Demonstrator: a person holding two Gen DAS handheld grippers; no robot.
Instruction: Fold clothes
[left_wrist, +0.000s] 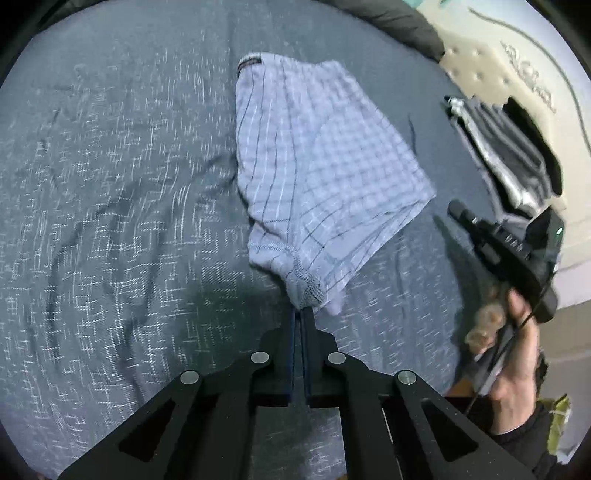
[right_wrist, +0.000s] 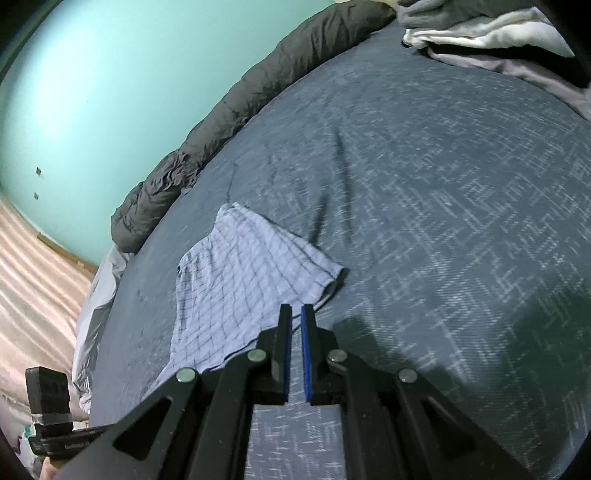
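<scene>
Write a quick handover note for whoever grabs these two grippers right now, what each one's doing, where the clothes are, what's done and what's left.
Left gripper: shut on the seamed corner of the checked shorts.
Right gripper: fingers nearly shut with a narrow gap, holding nothing, hovering by the shorts' near edge.
Shorts: lying mostly flat on the blue bedspread, waistband at the far end from the left gripper; I cannot tell if a fold is made.
Done: a stack of folded clothes sits at the bed's edge.
Left: probably finish folding the shorts and add them to the stack. A heap of grey and white laundry at the far end may be waiting.

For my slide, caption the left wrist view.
Left gripper pinching light blue checked boxer shorts on a dark blue patterned bedspread.
</scene>
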